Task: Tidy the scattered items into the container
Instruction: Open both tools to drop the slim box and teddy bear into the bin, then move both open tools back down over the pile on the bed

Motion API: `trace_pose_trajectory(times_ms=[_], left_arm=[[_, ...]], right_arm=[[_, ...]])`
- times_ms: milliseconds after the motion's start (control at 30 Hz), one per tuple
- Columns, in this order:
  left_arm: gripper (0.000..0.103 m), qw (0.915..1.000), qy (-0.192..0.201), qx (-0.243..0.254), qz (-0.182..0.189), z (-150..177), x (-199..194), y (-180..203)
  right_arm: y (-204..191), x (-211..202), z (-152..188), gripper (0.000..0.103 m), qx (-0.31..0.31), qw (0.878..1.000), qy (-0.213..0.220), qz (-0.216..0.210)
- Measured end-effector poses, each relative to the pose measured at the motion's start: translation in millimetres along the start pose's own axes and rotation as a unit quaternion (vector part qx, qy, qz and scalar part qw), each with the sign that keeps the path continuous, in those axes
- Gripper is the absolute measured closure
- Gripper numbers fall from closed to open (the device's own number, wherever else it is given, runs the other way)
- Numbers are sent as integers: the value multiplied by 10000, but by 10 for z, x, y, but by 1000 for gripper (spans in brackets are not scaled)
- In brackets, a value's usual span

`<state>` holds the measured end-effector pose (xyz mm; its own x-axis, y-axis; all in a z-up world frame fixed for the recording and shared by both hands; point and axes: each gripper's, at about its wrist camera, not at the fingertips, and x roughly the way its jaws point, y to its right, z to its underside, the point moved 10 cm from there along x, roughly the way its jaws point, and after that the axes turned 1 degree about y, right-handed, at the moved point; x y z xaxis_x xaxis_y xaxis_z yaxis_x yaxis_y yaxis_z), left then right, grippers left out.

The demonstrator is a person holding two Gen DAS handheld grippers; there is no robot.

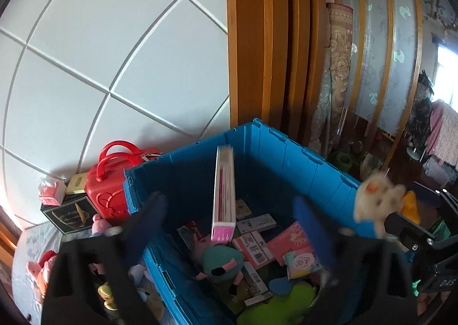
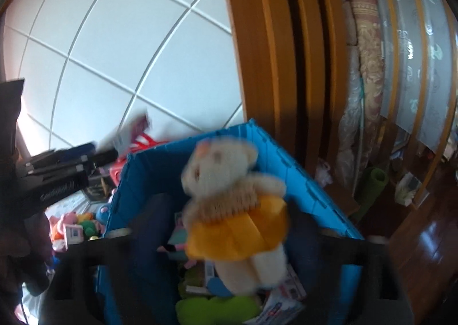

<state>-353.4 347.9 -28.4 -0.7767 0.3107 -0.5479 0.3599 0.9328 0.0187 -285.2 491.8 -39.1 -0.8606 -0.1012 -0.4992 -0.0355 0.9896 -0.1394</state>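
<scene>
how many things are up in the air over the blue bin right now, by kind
pink box: 1
plush bear: 1
total: 2, both above the blue bin

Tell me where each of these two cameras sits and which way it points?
Left wrist: sits on the left tongs, looking down into the blue bin; its two open fingers frame a pink box in mid-air, untouched.
Right wrist: sits on the right tongs, aimed at the same bin; a bear hangs between the wide-apart fingers, apparently dropping.
Shared: bin, bear, white wall, wooden frame; each view shows the other tongs.
</scene>
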Motion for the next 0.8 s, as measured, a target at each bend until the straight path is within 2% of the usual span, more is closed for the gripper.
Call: trace_pose_trajectory(times_ms=[133,367,567,800], left_arm=[[0,9997,-215,-80,27,157,18,-186],[0,9989,-349,-178,-240,557,-112,-619],[0,9969,-410,-402,-537,979,-366,-1178],[0,9904,-552,-911,-880,1586,-745,-2074]], right_arm=[[-39,-17,72,0,-13,9999,-12,-116],[-218,62,240,0,42,9992,-137,-381],[-790,72,317,0,-208,9969,-208,-730],[-1700,5,457,0,-643,9901,-276,-1213]])
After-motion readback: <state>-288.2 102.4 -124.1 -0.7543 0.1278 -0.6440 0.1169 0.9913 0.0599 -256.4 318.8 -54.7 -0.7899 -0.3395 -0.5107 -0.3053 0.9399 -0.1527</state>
